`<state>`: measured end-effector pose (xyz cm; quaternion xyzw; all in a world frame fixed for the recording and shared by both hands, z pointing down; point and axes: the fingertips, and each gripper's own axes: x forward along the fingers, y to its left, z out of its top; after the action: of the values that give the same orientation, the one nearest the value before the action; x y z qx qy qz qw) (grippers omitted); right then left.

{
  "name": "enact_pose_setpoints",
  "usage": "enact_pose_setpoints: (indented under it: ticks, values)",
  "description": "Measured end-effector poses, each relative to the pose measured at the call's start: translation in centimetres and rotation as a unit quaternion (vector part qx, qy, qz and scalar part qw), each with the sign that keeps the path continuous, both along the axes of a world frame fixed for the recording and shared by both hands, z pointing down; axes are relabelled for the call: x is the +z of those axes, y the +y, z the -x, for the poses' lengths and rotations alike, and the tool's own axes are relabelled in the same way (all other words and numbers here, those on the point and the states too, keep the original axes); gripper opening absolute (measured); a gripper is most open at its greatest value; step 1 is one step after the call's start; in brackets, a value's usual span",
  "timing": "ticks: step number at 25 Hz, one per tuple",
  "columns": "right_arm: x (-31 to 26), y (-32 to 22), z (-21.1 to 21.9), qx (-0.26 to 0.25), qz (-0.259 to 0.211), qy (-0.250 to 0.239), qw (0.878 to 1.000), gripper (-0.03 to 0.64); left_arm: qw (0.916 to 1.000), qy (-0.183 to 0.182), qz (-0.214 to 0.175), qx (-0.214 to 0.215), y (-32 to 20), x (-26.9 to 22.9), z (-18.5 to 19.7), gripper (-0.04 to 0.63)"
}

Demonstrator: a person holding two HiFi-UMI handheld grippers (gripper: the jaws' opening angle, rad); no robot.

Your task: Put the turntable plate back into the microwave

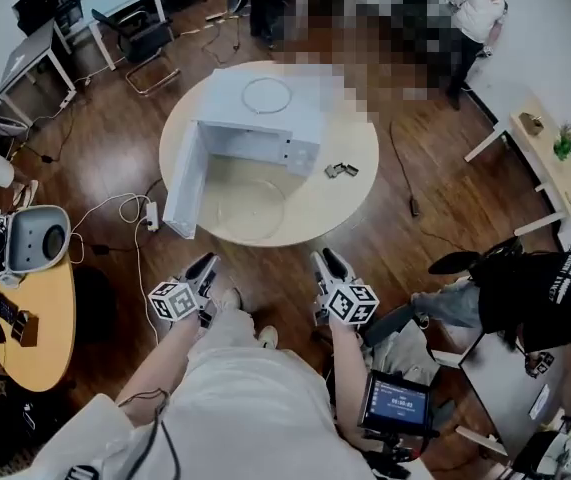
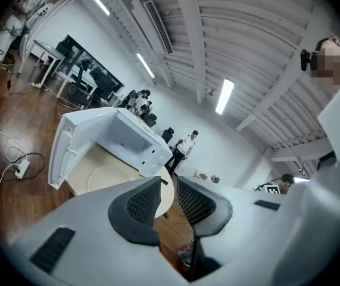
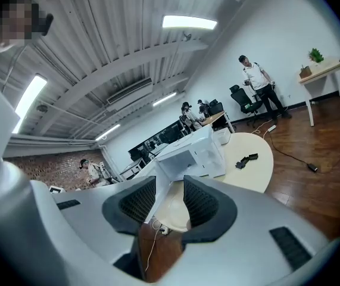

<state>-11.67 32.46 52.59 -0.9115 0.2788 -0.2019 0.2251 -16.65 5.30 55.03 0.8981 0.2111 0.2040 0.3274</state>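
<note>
A white microwave (image 1: 255, 118) stands on a round cream table (image 1: 350, 203), its door (image 1: 183, 183) swung open to the left. The clear glass turntable plate (image 1: 237, 208) lies flat on the table in front of the open cavity. A thin ring (image 1: 267, 96) rests on the microwave's top. My left gripper (image 1: 205, 263) and right gripper (image 1: 327, 260) hover near my body, short of the table's near edge, both open with nothing between their jaws. The left gripper view shows the microwave (image 2: 128, 139) and plate (image 2: 113, 177) beyond the left gripper (image 2: 168, 186). The right gripper (image 3: 170, 189) faces the microwave (image 3: 196, 151).
Small black objects (image 1: 341, 170) lie on the table to the right of the microwave. A power strip (image 1: 151, 215) with cables sits on the floor at the left. A wooden side table (image 1: 25, 298) stands at the left. One person (image 1: 525, 293) sits at the right, another (image 1: 475, 18) stands behind.
</note>
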Motion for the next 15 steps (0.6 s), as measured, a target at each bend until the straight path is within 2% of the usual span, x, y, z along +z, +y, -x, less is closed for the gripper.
enact_pose_setpoints:
  ticks: [6, 15]
  values:
    - [0.8, -0.7, -0.5, 0.009, 0.013, -0.020, 1.000, 0.130, 0.9992, 0.019, 0.004, 0.036, 0.6, -1.6, -3.9, 0.067]
    - [0.2, -1.4, -3.5, 0.045, 0.027, -0.026, 0.998, 0.130, 0.9939, 0.034, 0.013, 0.105, 1.4, -3.8, -9.6, 0.067]
